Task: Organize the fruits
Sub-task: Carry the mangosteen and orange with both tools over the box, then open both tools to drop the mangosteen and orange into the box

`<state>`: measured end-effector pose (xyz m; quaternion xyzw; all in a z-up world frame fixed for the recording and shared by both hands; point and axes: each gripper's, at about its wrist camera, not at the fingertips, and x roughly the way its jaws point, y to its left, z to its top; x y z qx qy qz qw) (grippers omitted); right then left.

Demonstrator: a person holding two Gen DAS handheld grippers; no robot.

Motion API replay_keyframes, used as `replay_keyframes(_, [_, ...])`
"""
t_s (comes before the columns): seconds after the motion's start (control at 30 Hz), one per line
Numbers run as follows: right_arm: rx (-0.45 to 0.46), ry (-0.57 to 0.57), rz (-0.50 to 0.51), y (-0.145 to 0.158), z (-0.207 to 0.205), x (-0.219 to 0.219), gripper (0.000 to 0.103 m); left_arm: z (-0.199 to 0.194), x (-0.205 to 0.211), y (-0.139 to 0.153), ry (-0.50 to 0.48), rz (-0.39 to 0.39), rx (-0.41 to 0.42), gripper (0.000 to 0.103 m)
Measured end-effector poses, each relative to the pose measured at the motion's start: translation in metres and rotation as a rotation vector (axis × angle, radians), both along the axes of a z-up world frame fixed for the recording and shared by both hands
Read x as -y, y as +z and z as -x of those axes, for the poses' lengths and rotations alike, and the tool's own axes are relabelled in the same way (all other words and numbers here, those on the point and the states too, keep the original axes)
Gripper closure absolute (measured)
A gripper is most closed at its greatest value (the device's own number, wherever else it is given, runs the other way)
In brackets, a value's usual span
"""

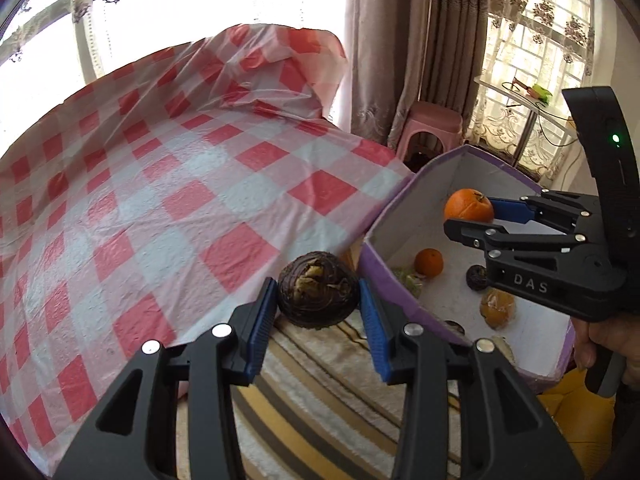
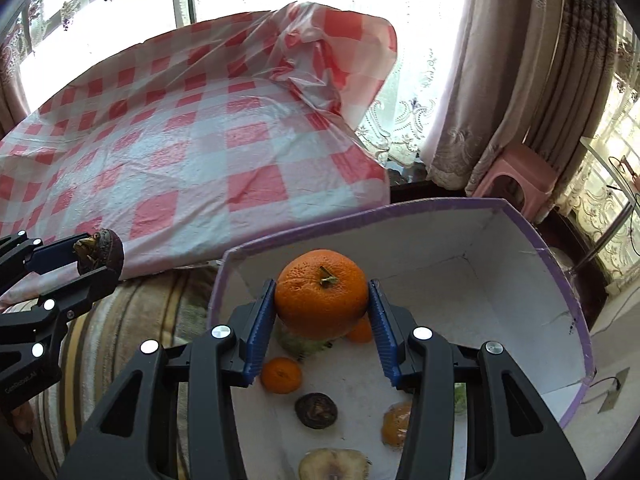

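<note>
Gripping dark brown wrinkled round fruit [image 1: 317,294] between blue pads: left gripper [image 1: 318,320], clamped on both sides, held over striped beige plush rug [image 1: 320,380], just beside purple-rimmed white cardboard box [image 1: 384,276]. Pinching large orange w/ green stem [image 2: 322,294]: right gripper [image 2: 322,320], clenched, raised above box floor. Lying inside box: small orange mandarin [image 2: 281,375], dark shrivelled fruit [image 2: 316,410], bagged orange piece [image 2: 394,424]. Beyond: red-white checked plastic sheet [image 1: 160,200], nr pink plastic stool [image 1: 430,124].

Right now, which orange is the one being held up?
The big orange with the stem, clamped by the right hand-held gripper above the box. The smaller ones lie on the box floor.
</note>
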<state>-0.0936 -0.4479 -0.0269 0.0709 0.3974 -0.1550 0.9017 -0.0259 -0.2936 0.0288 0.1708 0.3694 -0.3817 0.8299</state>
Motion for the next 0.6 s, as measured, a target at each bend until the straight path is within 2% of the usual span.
replay_keyframes(0.17, [-0.049,-0.057,0.020,-0.016,0.014,0.024,0.058,0.015,0.033,-0.007,-0.108,0.021,-0.067,0.061])
replay_keyframes(0.37, [-0.104,-0.098,0.042,-0.032,0.022,0.035,0.058,0.027,0.069,-0.023,-0.166,-0.031,-0.077,0.061])
replay_keyframes(0.6, [-0.160,-0.124,0.056,-0.046,0.021,0.042,0.058,0.027,0.096,-0.046,-0.205,-0.058,-0.166,0.061])
